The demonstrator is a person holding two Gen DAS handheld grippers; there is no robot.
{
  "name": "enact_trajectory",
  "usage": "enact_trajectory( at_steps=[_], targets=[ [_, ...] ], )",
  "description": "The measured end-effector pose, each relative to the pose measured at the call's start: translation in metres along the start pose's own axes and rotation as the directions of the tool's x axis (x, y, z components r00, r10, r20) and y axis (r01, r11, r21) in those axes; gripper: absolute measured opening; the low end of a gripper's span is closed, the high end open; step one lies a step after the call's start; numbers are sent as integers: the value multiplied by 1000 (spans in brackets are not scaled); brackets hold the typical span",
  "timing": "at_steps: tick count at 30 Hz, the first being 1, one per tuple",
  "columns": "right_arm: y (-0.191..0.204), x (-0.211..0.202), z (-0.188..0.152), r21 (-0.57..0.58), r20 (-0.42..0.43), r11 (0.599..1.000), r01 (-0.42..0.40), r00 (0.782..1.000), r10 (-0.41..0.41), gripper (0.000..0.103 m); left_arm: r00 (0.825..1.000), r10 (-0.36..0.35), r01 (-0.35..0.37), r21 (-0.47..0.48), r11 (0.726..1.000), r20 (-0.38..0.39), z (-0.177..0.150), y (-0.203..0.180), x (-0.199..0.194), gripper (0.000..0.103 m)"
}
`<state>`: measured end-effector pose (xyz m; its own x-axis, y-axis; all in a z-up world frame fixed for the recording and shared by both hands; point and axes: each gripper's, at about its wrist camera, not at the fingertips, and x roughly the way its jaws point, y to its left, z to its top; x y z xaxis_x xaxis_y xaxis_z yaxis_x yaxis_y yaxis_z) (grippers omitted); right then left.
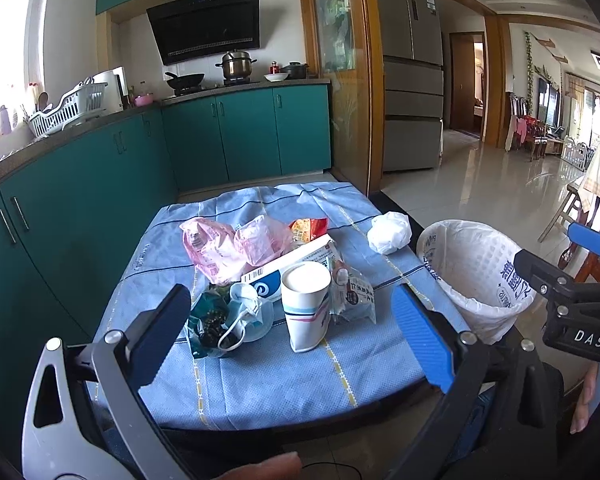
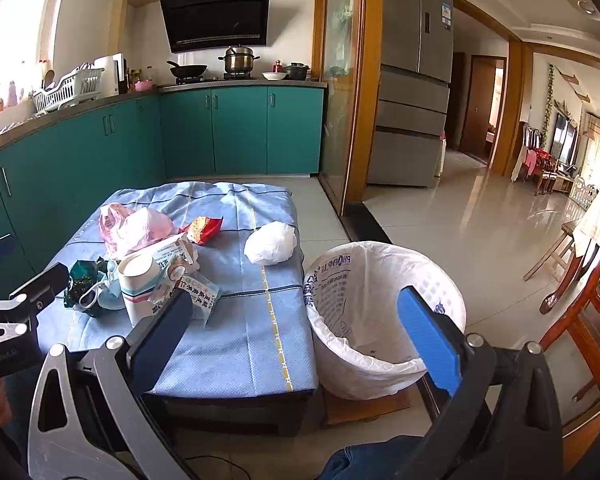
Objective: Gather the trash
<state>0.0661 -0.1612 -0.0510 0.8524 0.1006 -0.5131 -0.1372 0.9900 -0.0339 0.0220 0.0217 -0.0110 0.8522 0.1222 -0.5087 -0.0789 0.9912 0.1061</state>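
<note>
Both the left tongs [image 1: 292,332] and the right tongs [image 2: 300,336] hang spread apart and empty. The rubbish sits heaped on the low desk's blue cloth [image 1: 260,376], beside the white-lined wastebasket [image 2: 384,312]. The tall white paper cup [image 1: 306,304] looks tippy: a glancing pinch could topple it into the crumpled packets, and thin pink plastic bags [image 1: 228,248] may slip.

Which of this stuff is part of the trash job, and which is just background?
Job: paper cup, pink bags, carton, face mask, white wad, snack wrapper, lined bin.

Background: wok, pot, dish rack, fridge.
</note>
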Motion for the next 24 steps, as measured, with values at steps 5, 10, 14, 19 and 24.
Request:
enact_trajectory(
  at_steps=[5,10,14,19,24],
  targets=[
    [5,-2,0,-14,5,1000,4,1000,-4,100,1000,0,0,-2,1000,0,-2,1,-1,100],
    [8,-3,1,-21,7,1000,1,1000,-1,100,1000,1,-1,-1,1000,0,-1,1,-1,100],
    [8,-3,1,-20,7,1000,1,1000,-1,100,1000,2,-2,-4,1000,-4,-3,3,0,100],
    [8,-5,2,-16,7,1000,-5,1000,6,100,1000,4,-4,-5,1000,-11,-3,5,0,100],
    [8,-4,1,-14,5,1000,-6,1000,6,100,1000,3,-3,3,1000,-14,-3,4,2,100]
  ],
)
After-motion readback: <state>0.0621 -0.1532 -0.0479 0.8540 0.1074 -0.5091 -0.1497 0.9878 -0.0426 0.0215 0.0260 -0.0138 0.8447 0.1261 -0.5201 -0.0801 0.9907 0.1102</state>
